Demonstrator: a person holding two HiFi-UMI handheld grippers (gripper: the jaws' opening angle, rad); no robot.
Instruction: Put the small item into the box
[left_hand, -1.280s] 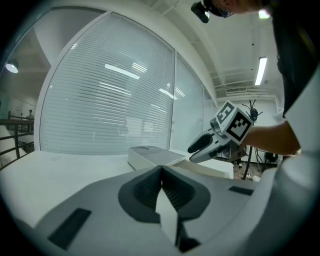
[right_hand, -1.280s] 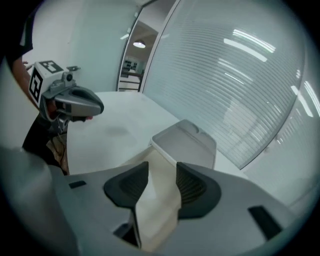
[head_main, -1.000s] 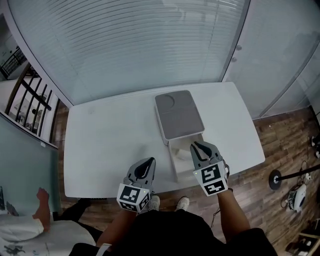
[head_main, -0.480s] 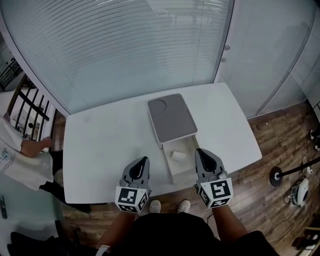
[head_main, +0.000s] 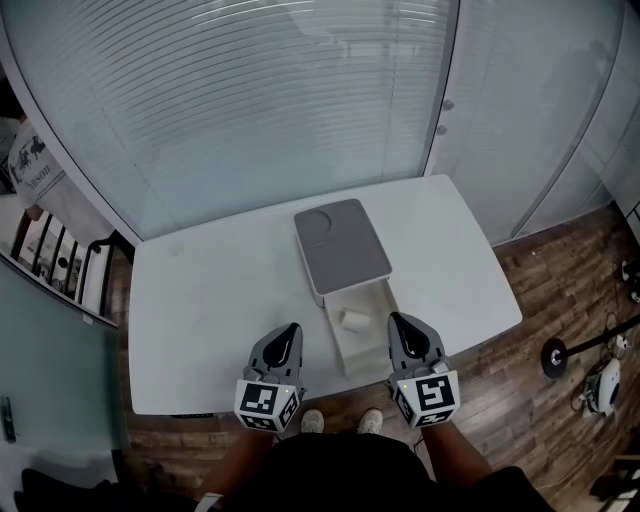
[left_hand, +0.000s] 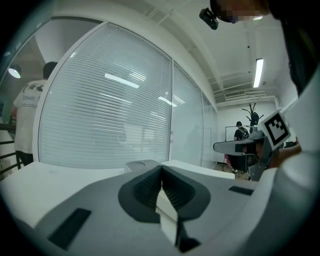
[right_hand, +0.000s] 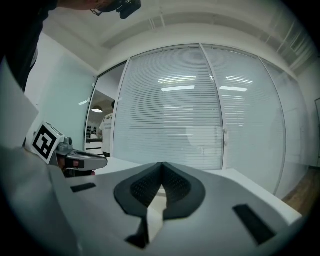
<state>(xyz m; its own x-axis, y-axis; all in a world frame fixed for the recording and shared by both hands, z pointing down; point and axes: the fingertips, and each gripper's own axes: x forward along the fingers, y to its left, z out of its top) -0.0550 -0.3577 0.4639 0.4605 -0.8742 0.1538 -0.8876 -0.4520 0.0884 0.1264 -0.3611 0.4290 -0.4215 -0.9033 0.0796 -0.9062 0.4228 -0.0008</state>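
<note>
A white box with a grey lid (head_main: 342, 248) stands mid-table. Its drawer (head_main: 372, 350) is pulled out toward me. A small white item (head_main: 352, 319) lies inside the drawer, touched by neither gripper. My left gripper (head_main: 291, 329) hovers at the table's near edge, left of the drawer, with its jaws shut and empty (left_hand: 161, 169). My right gripper (head_main: 397, 320) hovers just right of the drawer, also shut with nothing between its pads (right_hand: 161, 166). Each gripper shows at the edge of the other's view: the right gripper's marker cube (left_hand: 276, 128) and the left gripper (right_hand: 75, 161).
The white table (head_main: 210, 290) stands against a glass wall with blinds (head_main: 250, 100). Wooden floor (head_main: 560, 290) lies to the right, with a round-based stand (head_main: 550, 357) on it. A person in a white shirt (head_main: 30, 165) stands at the far left near a black railing (head_main: 70, 275).
My right gripper has drawn back from over the drawer toward me and its jaws have closed. The small item now lies in the drawer. The person at the left has moved farther away.
</note>
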